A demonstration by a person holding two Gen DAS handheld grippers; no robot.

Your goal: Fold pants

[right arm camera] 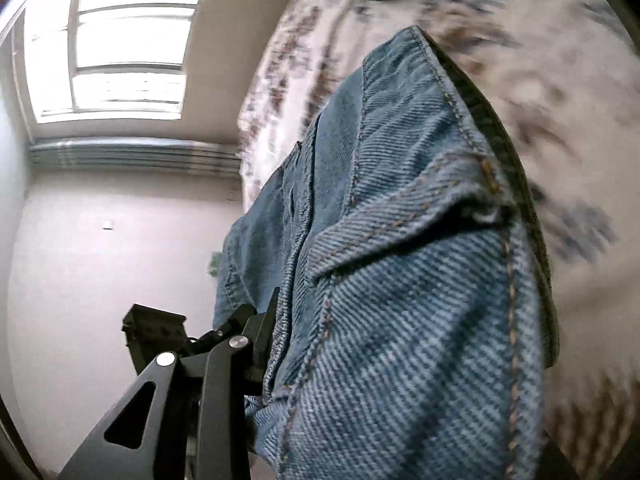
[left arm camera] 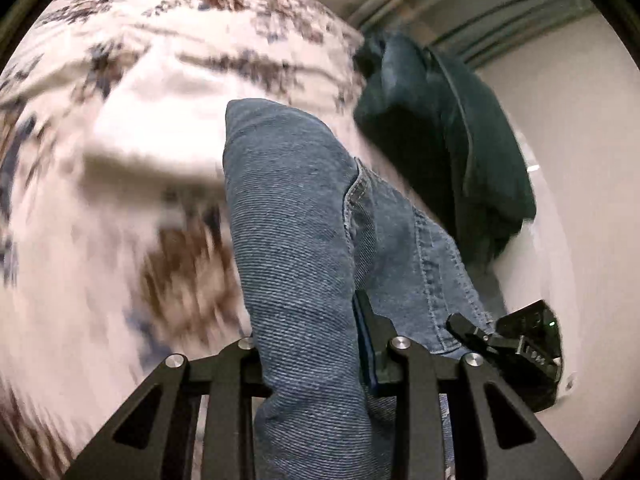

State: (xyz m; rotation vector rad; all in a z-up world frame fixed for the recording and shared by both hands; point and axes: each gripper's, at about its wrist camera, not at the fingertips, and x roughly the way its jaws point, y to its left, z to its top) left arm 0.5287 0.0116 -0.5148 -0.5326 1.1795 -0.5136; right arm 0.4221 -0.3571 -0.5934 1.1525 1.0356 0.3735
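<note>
Two grips: my left hand-held gripper [left arm camera: 316,344] and right hand-held gripper [right arm camera: 280,344] each clamp the blue denim pants [left arm camera: 304,220], raised above the floral bedspread [left arm camera: 120,128] for folding.

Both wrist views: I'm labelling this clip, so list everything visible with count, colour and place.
jeans: one, blue denim, lifted above the bed, gripped by both claws
bedspread: one, white with brown and blue flecks, under the jeans
dark garment: one, dark teal, at the bed's edge
window: one, bright, high on the wall
radiator: one, grey, below the window
left claw: black, shut on denim
right claw: black, shut on denim
</note>
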